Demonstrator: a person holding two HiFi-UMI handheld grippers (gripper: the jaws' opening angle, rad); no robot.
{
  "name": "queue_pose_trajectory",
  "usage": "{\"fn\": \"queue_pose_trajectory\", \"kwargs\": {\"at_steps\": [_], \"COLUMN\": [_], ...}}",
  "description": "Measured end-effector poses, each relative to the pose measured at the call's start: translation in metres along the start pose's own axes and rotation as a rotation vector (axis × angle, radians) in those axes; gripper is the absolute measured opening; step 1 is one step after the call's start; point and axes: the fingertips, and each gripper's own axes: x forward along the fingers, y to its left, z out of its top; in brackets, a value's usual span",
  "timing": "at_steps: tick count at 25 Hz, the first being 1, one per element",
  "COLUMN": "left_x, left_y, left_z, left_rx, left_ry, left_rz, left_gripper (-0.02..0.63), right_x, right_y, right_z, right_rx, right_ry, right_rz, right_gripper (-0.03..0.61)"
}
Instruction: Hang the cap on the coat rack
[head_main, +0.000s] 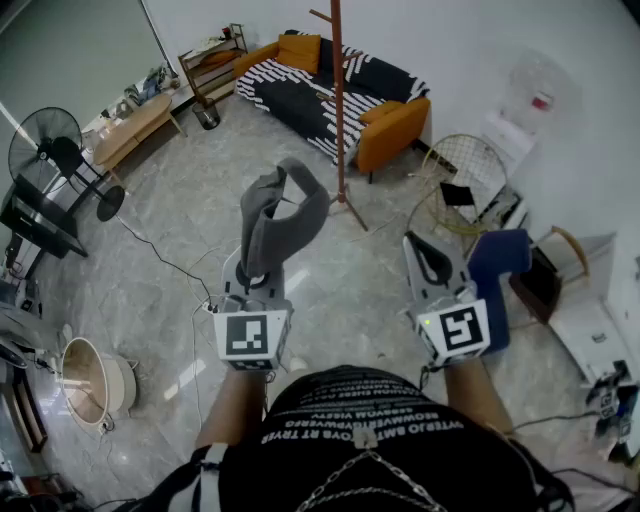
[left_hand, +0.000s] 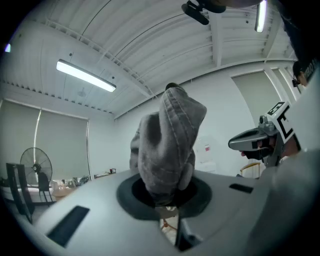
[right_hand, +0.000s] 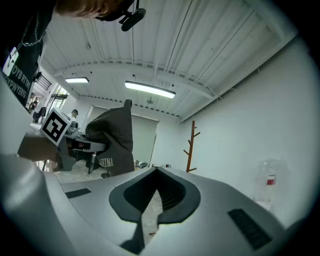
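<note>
A grey cap (head_main: 285, 212) stands up from my left gripper (head_main: 252, 276), whose jaws are shut on its lower edge. In the left gripper view the cap (left_hand: 168, 145) fills the middle, pinched at the gripper (left_hand: 168, 199). The brown wooden coat rack (head_main: 338, 100) stands on the floor ahead, beyond the cap and apart from it. My right gripper (head_main: 431, 256) is held level to the right, shut with nothing in it. The right gripper view shows the gripper (right_hand: 156, 175) with its pads meeting, the rack (right_hand: 190, 148) far off and the cap (right_hand: 114, 142) at left.
A striped sofa with orange cushions (head_main: 330, 88) stands behind the rack. A floor fan (head_main: 48, 148) and a low wooden table (head_main: 135, 125) are at left, a cable (head_main: 160, 255) crosses the floor, a blue chair (head_main: 503, 262) and a wire basket (head_main: 465, 172) are at right.
</note>
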Motion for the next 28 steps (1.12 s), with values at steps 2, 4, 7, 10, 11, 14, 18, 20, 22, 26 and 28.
{"fn": "queue_pose_trajectory", "kwargs": {"at_steps": [2,4,7,10,11,14,18,20,22,26,28], "left_x": [-0.004,-0.009,-0.014,-0.016,-0.017,-0.018,-0.008,0.001,0.013,0.044,0.059], "left_y": [-0.005,-0.008,-0.012,-0.009,-0.005,0.003,0.006,0.011,0.017,0.032,0.045], "left_z": [0.0,-0.003,-0.009,-0.015,-0.016,-0.016,-0.02,-0.028,-0.037,-0.049,-0.056], "left_rx": [-0.01,-0.014,-0.023,-0.034,-0.037,-0.043,-0.031,-0.032,-0.04,-0.044,-0.042], "left_ry": [0.007,0.021,0.054,0.076,0.078,0.082,0.084,0.1,0.112,0.136,0.144], "left_rz": [0.003,0.011,0.02,0.027,0.032,0.045,0.028,0.012,0.001,-0.042,-0.052], "left_gripper": [0.017,0.017,0.017,0.017,0.017,0.017,0.017,0.017,0.017,0.017,0.017], "right_x": [-0.006,-0.011,-0.012,-0.01,-0.009,-0.001,0.011,0.023,0.036,0.066,0.084], "right_y": [0.002,0.003,0.002,0.001,0.003,0.006,0.001,0.0,0.001,-0.001,-0.002], "right_z": [0.001,-0.002,-0.013,-0.02,-0.02,-0.021,-0.028,-0.037,-0.044,-0.047,-0.043], "right_rx": [-0.011,-0.016,0.012,0.033,0.036,0.048,0.058,0.058,0.062,0.042,0.036], "right_ry": [-0.013,-0.009,0.017,0.025,0.025,0.018,0.02,0.043,0.066,0.086,0.084], "right_rz": [0.002,0.008,0.016,0.014,0.014,0.021,0.014,0.01,0.009,0.004,0.001], "right_gripper": [0.003,0.003,0.003,0.003,0.003,0.003,0.003,0.003,0.003,0.003,0.003]}}
